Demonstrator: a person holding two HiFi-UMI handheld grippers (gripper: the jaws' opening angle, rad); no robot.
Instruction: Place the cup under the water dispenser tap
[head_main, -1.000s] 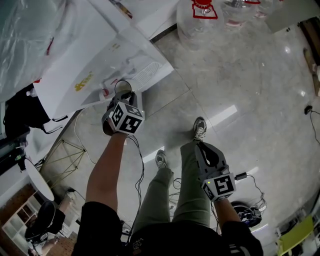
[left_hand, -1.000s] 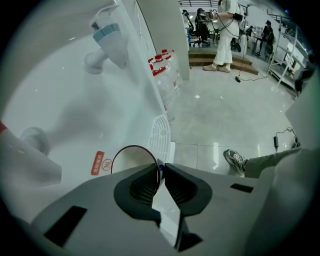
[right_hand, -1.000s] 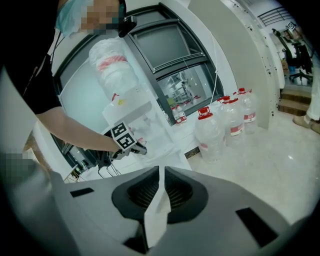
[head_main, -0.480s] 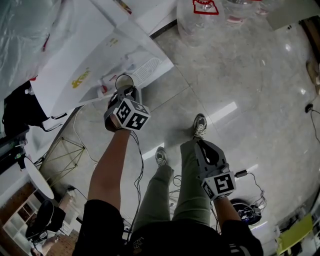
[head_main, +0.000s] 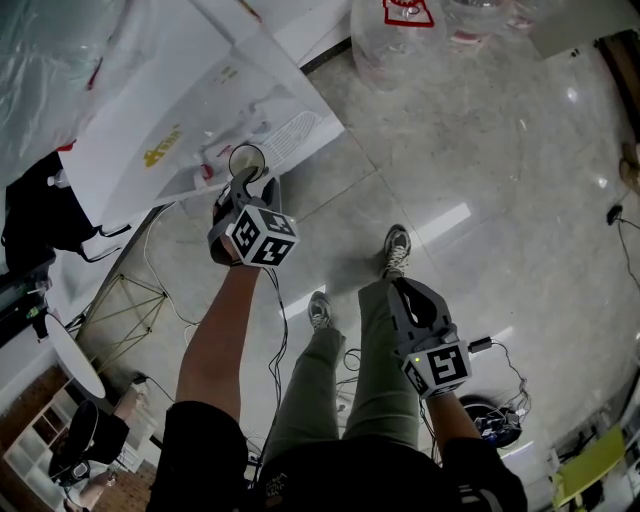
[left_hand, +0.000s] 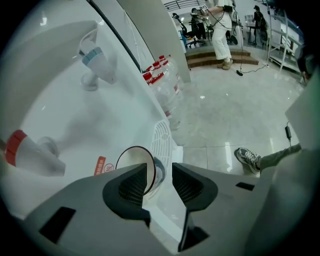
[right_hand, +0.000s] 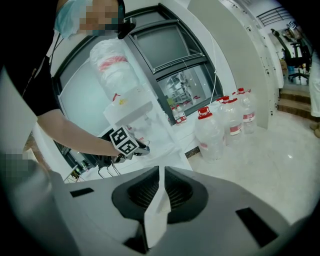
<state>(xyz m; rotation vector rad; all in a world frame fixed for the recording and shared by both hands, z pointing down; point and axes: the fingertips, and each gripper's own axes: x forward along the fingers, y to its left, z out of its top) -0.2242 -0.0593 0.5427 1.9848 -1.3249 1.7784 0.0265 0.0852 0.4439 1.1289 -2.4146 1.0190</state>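
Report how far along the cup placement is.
Done: the cup stands on the drip tray, below the taps; under which tap, I cannot tell. In hand: the left gripper has its jaws opening, the cup between them but not pressed. Left: back the gripper away, clear of the cup.

The cup (head_main: 246, 160) stood on the drip tray (head_main: 295, 135) of the water dispenser (head_main: 150, 110), at eleven o'clock in the head view. In the left gripper view, one tap (left_hand: 97, 62) lay at eleven o'clock from it and another tap (left_hand: 32, 155) at nine. Bottles (head_main: 395, 40) stood on the floor (head_main: 480, 150) at twelve o'clock, right of the dispenser.
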